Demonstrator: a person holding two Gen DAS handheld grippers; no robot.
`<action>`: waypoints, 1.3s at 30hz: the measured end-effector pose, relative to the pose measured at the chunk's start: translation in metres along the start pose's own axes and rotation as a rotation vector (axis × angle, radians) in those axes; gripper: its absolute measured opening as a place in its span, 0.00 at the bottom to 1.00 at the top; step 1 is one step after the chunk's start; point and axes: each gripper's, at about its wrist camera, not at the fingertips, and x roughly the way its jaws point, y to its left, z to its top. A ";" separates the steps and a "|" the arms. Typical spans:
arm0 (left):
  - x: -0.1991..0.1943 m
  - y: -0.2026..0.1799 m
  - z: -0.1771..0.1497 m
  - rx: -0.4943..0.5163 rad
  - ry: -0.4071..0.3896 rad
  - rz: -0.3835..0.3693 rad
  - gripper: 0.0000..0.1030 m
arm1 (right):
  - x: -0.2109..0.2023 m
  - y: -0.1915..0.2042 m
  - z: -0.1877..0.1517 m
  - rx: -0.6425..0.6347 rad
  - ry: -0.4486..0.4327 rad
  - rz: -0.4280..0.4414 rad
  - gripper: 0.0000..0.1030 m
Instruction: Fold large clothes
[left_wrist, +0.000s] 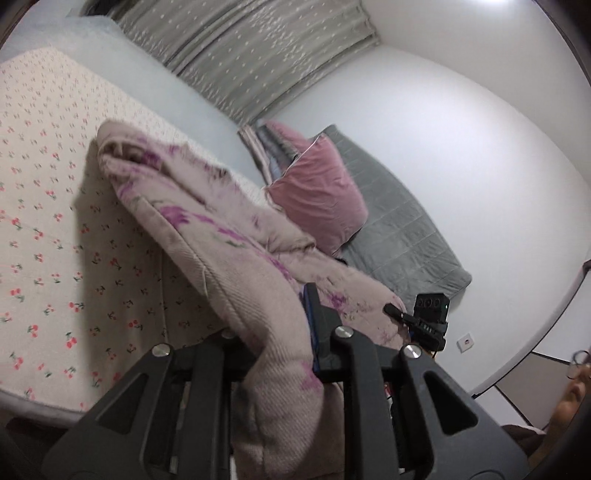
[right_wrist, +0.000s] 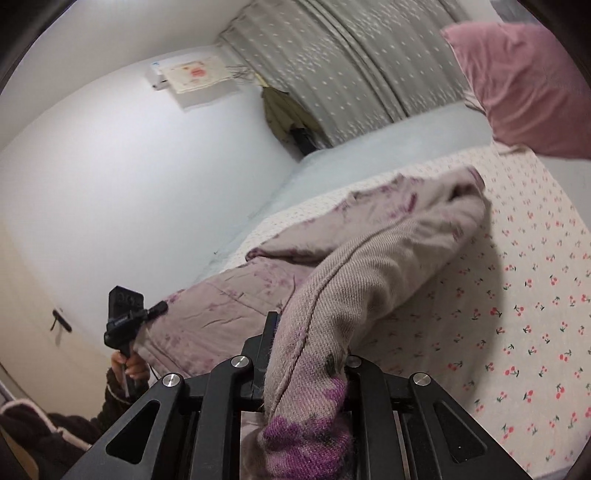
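Observation:
A large pale pink garment with purple flower prints (left_wrist: 207, 221) hangs lifted above the bed, stretched between both grippers. My left gripper (left_wrist: 273, 332) is shut on one bunched edge of it; the cloth drapes over and hides the left finger. My right gripper (right_wrist: 310, 354) is shut on another edge of the garment (right_wrist: 369, 273), whose far end sags toward the mattress. The right gripper also shows in the left wrist view (left_wrist: 424, 317), and the left gripper shows in the right wrist view (right_wrist: 125, 314), both at the garment's edge.
The bed has a white sheet with small red cherries (left_wrist: 48, 236) (right_wrist: 535, 314). A pink pillow (left_wrist: 317, 188) (right_wrist: 517, 85) and a grey quilted blanket (left_wrist: 399, 229) lie at the head. Grey curtains (left_wrist: 251, 55) and white walls stand behind.

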 end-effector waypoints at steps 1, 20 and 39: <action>-0.012 -0.005 -0.001 0.011 -0.018 -0.007 0.18 | -0.008 0.006 -0.002 -0.010 -0.012 0.004 0.17; 0.074 0.090 0.133 -0.132 -0.183 0.214 0.22 | 0.063 -0.117 0.090 0.422 -0.206 -0.212 0.18; 0.129 0.126 0.127 -0.094 -0.158 0.462 0.70 | 0.131 -0.174 0.098 0.406 -0.129 -0.316 0.48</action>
